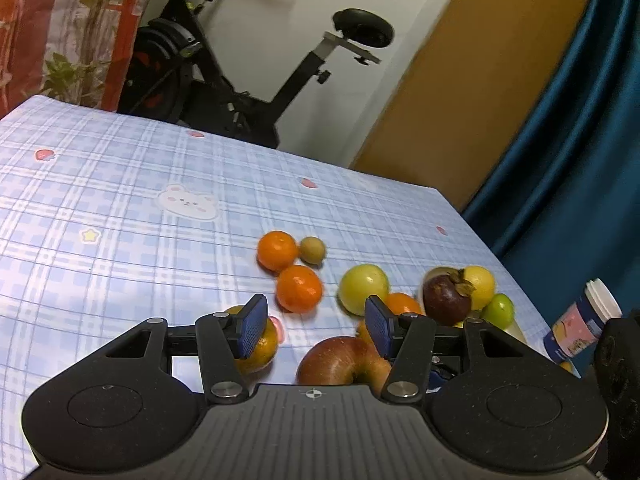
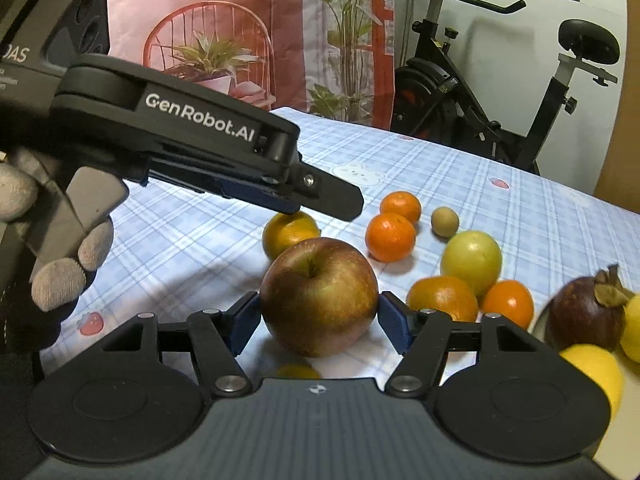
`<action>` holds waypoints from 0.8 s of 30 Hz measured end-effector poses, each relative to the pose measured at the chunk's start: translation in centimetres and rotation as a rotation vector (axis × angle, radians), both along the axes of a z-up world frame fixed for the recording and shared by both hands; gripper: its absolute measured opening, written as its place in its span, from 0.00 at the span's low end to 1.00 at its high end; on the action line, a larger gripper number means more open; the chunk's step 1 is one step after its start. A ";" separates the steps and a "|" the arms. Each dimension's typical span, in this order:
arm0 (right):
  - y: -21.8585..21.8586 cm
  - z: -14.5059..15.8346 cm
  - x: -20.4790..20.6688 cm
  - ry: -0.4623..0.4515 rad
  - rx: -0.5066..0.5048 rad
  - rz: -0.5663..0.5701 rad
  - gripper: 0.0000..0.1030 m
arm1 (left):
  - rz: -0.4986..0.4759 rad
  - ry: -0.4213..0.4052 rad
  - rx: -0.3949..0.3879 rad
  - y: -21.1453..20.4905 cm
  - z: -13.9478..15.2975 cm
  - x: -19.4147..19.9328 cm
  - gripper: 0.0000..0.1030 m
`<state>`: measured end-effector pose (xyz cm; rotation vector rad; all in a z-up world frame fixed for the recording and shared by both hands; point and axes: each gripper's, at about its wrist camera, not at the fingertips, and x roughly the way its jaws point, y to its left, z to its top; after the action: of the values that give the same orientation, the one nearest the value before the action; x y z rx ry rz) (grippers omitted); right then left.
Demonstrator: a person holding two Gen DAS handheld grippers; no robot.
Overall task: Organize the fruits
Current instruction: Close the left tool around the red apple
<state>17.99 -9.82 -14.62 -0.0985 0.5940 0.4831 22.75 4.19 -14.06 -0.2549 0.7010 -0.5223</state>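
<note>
Checked blue desk (image 2: 540, 216), fruit mostly loose mid-sort.
Right tongs (image 2: 318, 322) flank the apple (image 2: 319, 296), seemingly touching; left tongs (image 1: 316, 326) hover apart above. Few fruits sit plated at the right edge.

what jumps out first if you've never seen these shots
The big red apple fills the middle of the right wrist view, sitting between the right gripper pads on the blue plaid tablecloth. Behind it lie scattered oranges, and the left gripper hovers open above.
</note>
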 end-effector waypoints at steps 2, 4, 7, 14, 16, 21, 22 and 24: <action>-0.4 0.0 -0.5 0.002 0.006 -0.011 0.64 | -0.029 -0.009 0.007 -0.4 0.1 -0.6 0.55; -0.8 -0.1 -0.7 0.002 0.009 -0.020 0.64 | -0.059 -0.013 0.020 -1.1 0.1 -1.3 0.56; -1.1 -0.1 -1.0 -0.002 0.009 -0.029 0.64 | -0.084 -0.010 0.040 -1.7 -0.3 -2.2 0.57; -1.2 -0.3 -1.7 -0.020 0.017 -0.039 0.64 | -0.116 -0.001 0.080 -2.7 -1.2 -3.1 0.73; -1.2 -0.4 -1.9 -0.024 0.018 -0.041 0.64 | -0.116 0.002 0.086 -2.9 -1.5 -3.1 0.72; -1.4 -0.5 -2.3 -0.034 0.025 -0.042 0.64 | -0.109 0.021 0.083 -2.9 -1.9 -3.1 0.65; -1.5 -0.5 -2.3 -0.033 0.028 -0.043 0.65 | -0.110 0.023 0.083 -2.9 -2.0 -3.1 0.64; -1.5 -0.5 -2.3 -0.033 0.031 -0.045 0.65 | -0.111 0.021 0.092 -3.1 -2.1 -3.1 0.62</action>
<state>15.71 -11.34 -15.14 -0.0639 0.5554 0.4463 19.60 1.13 -16.18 -0.1359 0.7608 -0.5915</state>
